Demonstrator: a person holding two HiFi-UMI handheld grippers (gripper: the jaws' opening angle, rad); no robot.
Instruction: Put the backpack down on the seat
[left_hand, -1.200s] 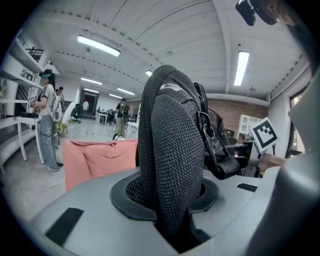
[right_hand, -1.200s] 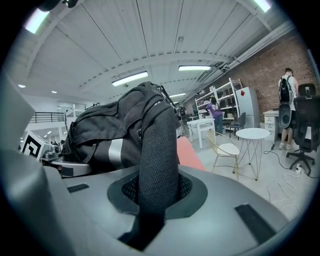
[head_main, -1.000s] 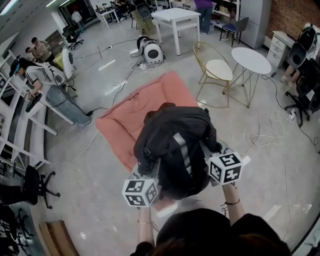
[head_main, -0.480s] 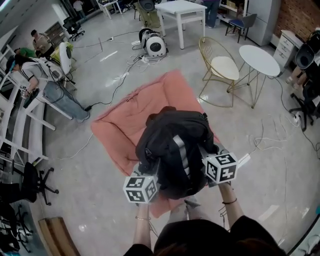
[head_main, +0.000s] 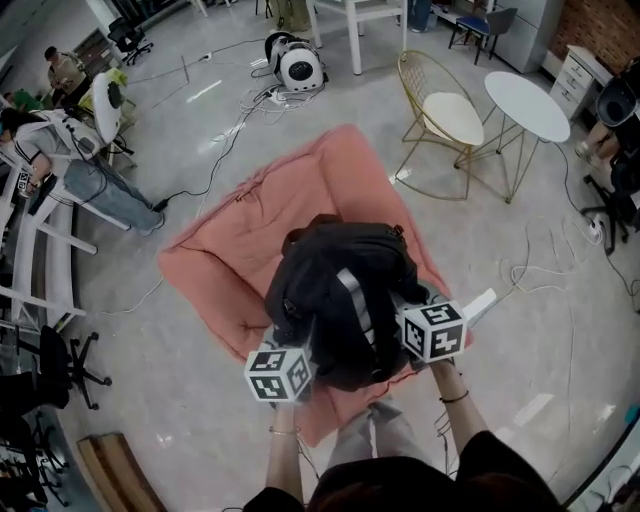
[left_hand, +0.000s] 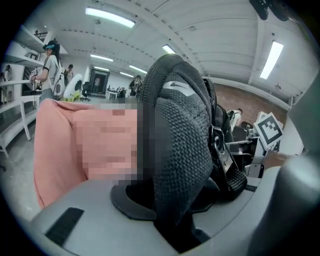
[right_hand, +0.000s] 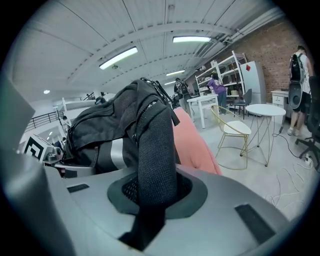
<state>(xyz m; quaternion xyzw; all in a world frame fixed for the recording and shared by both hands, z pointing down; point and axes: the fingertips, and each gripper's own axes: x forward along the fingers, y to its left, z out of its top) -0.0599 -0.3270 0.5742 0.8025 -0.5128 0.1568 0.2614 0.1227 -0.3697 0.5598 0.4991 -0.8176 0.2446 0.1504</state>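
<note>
Right over the soft pink seat (head_main: 240, 235), the left gripper (left_hand: 172, 220) and right gripper (right_hand: 147, 210) jaws each clench a strap of the black cloth backpack (head_main: 340, 285).

The grey floor (head_main: 200, 420) is carrying a pink seat (head_main: 240, 240), which is lying flat beneath and ahead of the left hand-held gripper (head_main: 290, 358) and the right hand-held gripper (head_main: 420, 322). A gold chair (head_main: 440, 120) and a round white table (head_main: 527, 95) are standing ahead and to the right of the right one. Cables (head_main: 225, 140) are trailing across the floor ahead and to the left of the left one, near a round white machine (head_main: 297, 65). A black office chair (head_main: 60, 365) is standing well off to its left.
</note>
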